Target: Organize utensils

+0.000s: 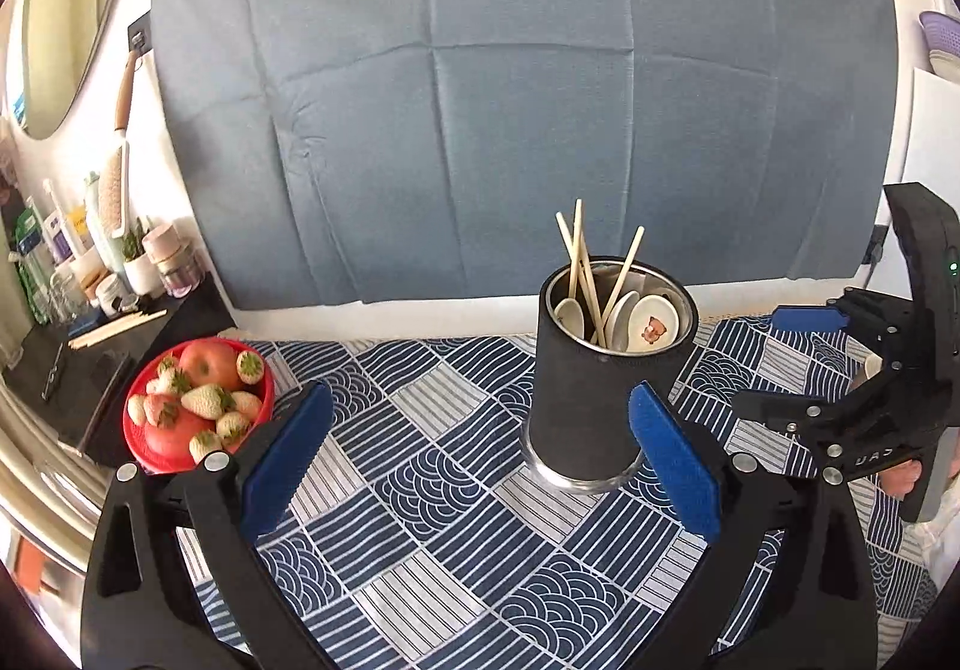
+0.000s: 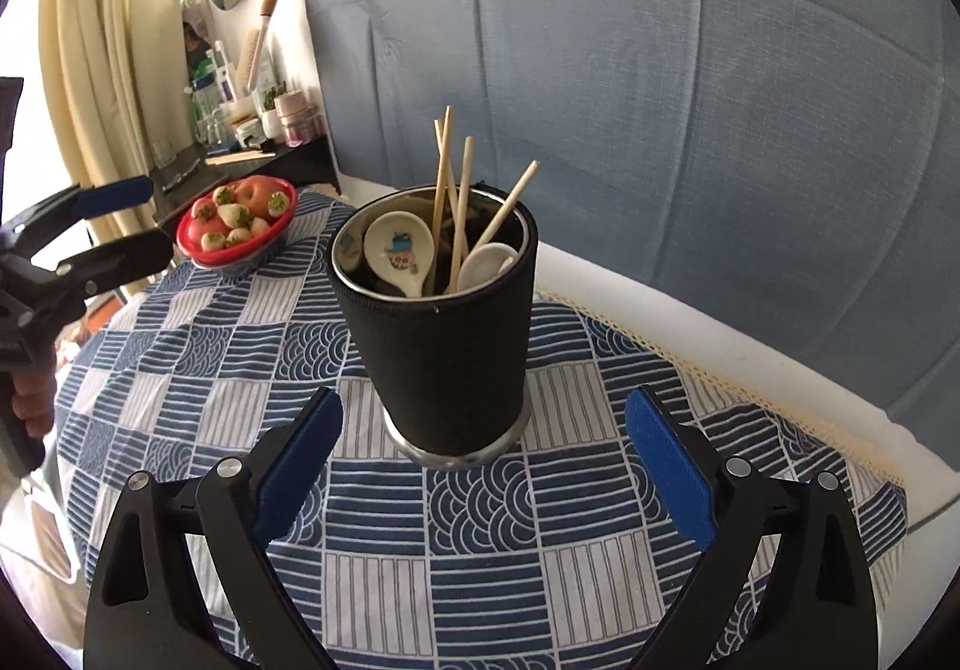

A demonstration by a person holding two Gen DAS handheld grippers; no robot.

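A black-sleeved metal utensil cup [image 1: 600,394] stands upright on the blue patterned tablecloth [image 1: 432,496]. It holds several wooden chopsticks [image 1: 579,262] and white ceramic spoons [image 1: 653,323]. The cup also shows in the right wrist view [image 2: 447,346] with its chopsticks [image 2: 447,190] and spoons [image 2: 399,253]. My left gripper [image 1: 480,448] is open and empty, with the cup just ahead near its right finger. My right gripper [image 2: 483,451] is open and empty, facing the cup's base. The right gripper also shows in the left wrist view [image 1: 798,364], to the right of the cup.
A red bowl [image 1: 198,406] of strawberries and apples sits at the table's left, also in the right wrist view [image 2: 237,217]. A dark side shelf [image 1: 114,334] with bottles and loose chopsticks stands behind it. A blue-grey cloth [image 1: 510,99] hangs behind the table.
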